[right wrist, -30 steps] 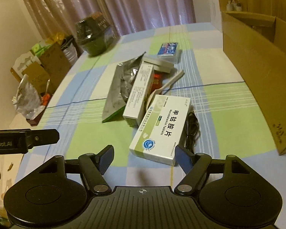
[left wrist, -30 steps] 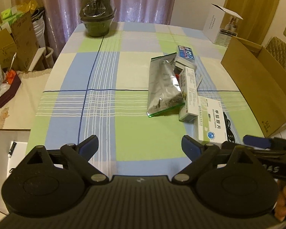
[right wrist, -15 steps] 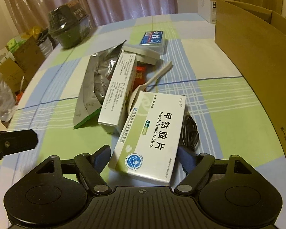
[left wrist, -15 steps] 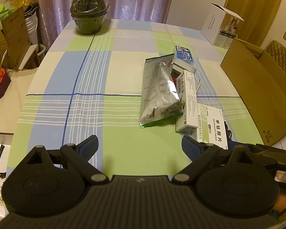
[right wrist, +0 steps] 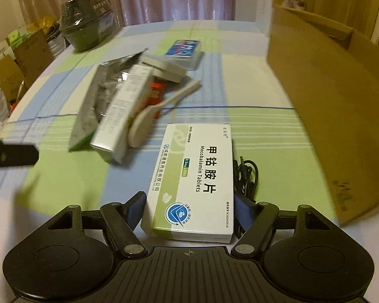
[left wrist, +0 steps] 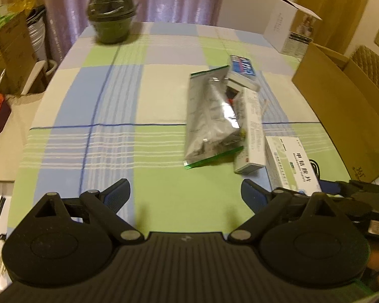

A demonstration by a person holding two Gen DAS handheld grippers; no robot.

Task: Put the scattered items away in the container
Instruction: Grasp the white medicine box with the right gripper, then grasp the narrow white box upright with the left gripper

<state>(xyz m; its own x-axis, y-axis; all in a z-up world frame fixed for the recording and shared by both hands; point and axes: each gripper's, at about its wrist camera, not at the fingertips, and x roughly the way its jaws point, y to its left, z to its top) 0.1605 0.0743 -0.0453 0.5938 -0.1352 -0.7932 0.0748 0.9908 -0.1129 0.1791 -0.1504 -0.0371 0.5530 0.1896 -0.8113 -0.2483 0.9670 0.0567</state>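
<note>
A white and green tablet box [right wrist: 197, 176] lies flat on the checked tablecloth. Its near end sits between the fingers of my right gripper [right wrist: 189, 202], whose jaws are closing; the pads stand right beside its long sides. Behind it lie a silver foil pouch [right wrist: 93, 101], a long white carton [right wrist: 123, 116], a white brush [right wrist: 149, 118], a blue tissue pack [right wrist: 184, 49] and a black cable [right wrist: 245, 174]. The open cardboard box [right wrist: 328, 101] stands to the right. My left gripper [left wrist: 184, 186] hangs open over bare cloth, left of the pouch [left wrist: 209, 121] and tablet box [left wrist: 290, 166].
A dark green wrapped bowl [left wrist: 111, 20] stands at the table's far left corner. A white carton [left wrist: 288, 35] stands at the far right behind the cardboard box [left wrist: 341, 116]. Boxes and bags crowd the floor beyond the left table edge [left wrist: 25, 136].
My right gripper has come down and forward onto the tablet box, so that the box's near end now lies between its fingers. The left gripper has drifted slightly forward and lower.
</note>
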